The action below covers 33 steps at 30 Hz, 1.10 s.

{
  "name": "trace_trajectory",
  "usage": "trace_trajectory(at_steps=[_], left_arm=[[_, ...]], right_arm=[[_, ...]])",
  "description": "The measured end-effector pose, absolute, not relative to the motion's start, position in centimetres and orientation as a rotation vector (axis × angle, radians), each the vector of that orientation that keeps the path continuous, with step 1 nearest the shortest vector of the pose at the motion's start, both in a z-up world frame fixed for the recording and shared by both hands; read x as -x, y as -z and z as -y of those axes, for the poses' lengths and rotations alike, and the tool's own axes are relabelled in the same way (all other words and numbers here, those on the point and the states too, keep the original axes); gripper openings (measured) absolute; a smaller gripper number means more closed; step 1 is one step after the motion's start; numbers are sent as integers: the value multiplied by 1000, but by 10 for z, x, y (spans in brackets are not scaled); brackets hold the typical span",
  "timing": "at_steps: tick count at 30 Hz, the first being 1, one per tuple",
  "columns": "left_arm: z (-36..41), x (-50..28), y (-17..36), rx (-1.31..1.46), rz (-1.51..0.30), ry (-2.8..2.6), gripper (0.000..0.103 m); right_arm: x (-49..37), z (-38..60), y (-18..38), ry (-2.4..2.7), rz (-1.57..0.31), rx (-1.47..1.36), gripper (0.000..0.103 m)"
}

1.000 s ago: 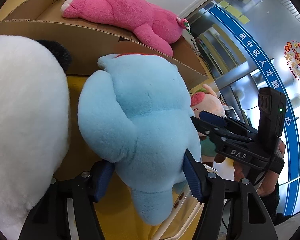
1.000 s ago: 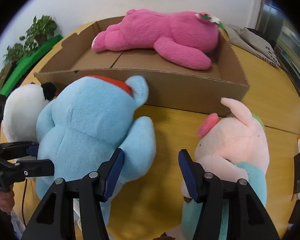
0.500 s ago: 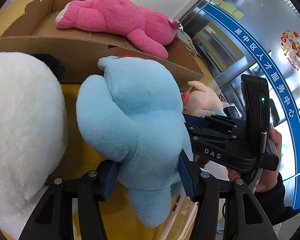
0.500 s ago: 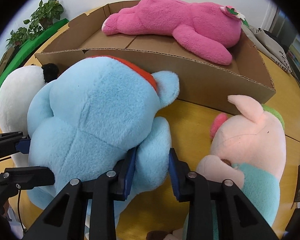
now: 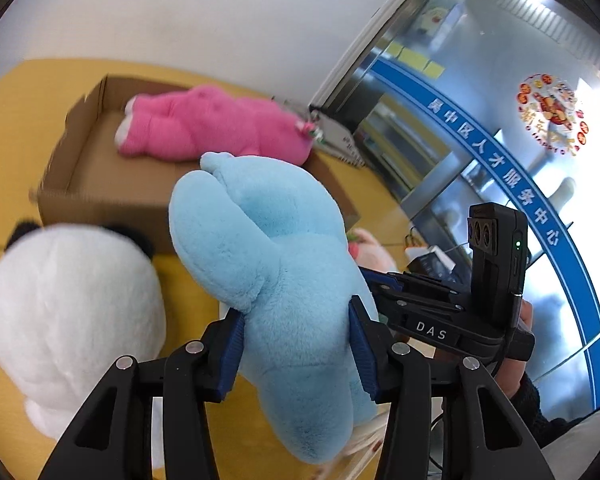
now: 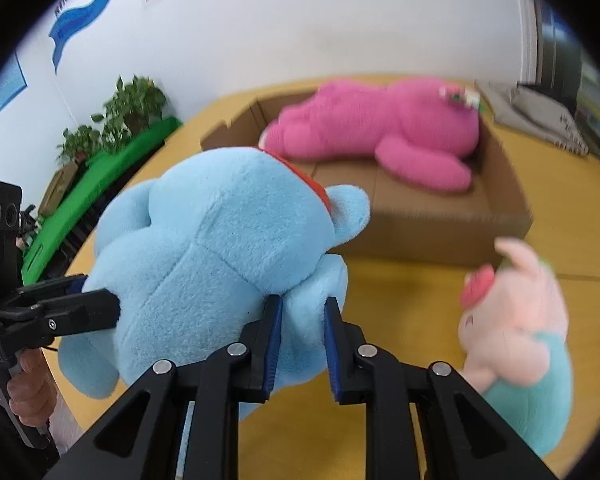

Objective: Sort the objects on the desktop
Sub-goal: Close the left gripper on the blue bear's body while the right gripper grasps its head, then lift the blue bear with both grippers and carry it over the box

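A light blue plush toy (image 5: 284, 264) with a red collar is held up above the yellow table. My left gripper (image 5: 296, 344) is shut on its lower body. My right gripper (image 6: 300, 332) is shut on one of its limbs, on the toy's (image 6: 216, 248) other side. The right gripper's body (image 5: 452, 312) shows beside the toy in the left wrist view; the left gripper's fingers (image 6: 84, 304) show at the left of the right wrist view. A brown cardboard box (image 6: 496, 200) lies beyond the toy with a pink plush (image 6: 384, 132) in it; it also shows in the left wrist view (image 5: 80, 172).
A white plush with black ears (image 5: 72, 312) stands on the table at the left. A pale pink pig plush in teal (image 6: 520, 328) stands at the right. Potted plants on a green stand (image 6: 116, 120) sit beyond the table's left edge. A glass wall (image 5: 500, 140) is at the right.
Both grippers have lifted the blue plush off the table and toward the box. The box and the other plush toys now appear lower and farther away.
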<state>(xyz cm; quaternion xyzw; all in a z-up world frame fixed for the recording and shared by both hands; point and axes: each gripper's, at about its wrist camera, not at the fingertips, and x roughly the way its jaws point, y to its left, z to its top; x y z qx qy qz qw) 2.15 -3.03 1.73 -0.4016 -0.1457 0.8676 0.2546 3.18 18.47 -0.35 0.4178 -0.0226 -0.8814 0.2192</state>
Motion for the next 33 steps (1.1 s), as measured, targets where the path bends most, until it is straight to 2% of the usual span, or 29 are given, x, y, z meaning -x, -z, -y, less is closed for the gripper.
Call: trace_trajectory(at_steps=[7, 9, 10, 11, 12, 13, 14, 15, 19, 21, 22, 23, 24, 26, 27, 28, 29, 31, 33], left_arm=[[42, 4, -73, 944, 276, -2426, 51], [45, 12, -88, 902, 242, -2444, 50], [49, 20, -91, 905, 229, -2448, 49], [52, 33, -90, 921, 213, -2448, 44], [55, 43, -89, 932, 204, -2447, 27], [59, 57, -84, 949, 191, -2444, 3], [64, 70, -76, 991, 191, -2448, 1], [70, 82, -67, 1037, 194, -2454, 1], [99, 117, -17, 1257, 255, -2471, 1], [111, 120, -7, 1259, 310, -2456, 1], [116, 121, -3, 1255, 337, -2447, 1], [122, 122, 1, 1252, 364, -2439, 1], [125, 123, 2, 1257, 351, -2463, 5], [130, 127, 2, 1257, 345, -2492, 12], [132, 129, 2, 1249, 365, -2486, 21], [133, 132, 2, 1254, 360, -2496, 31], [134, 135, 2, 1260, 351, -2508, 35], [134, 142, 8, 1300, 337, -2496, 42], [134, 150, 14, 1342, 323, -2481, 65]], right_arm=[[0, -167, -60, 2523, -35, -951, 18], [13, -153, -75, 2498, -42, -883, 3], [21, -144, -82, 2471, -37, -847, 1], [30, -133, -88, 2448, -43, -814, 1], [39, -115, -86, 2459, -119, -794, 1], [48, -98, -83, 2469, -195, -773, 1], [57, -81, -81, 2475, -263, -756, 1], [69, -72, -74, 2467, -263, -782, 1], [123, -83, -29, 2459, -70, -1009, 2], [139, -101, -2, 2459, -6, -1127, 4], [144, -111, 9, 2448, 10, -1175, 7], [146, -118, 17, 2438, 32, -1209, 15], [148, -124, 24, 2433, 46, -1238, 21], [149, -126, 31, 2417, 21, -1269, 51], [150, -125, 32, 2405, 21, -1273, 60], [152, -122, 34, 2375, 39, -1281, 74], [154, -119, 37, 2343, 58, -1289, 78], [160, -108, 45, 2244, 121, -1327, 78], [163, -99, 54, 2188, 187, -1363, 78]])
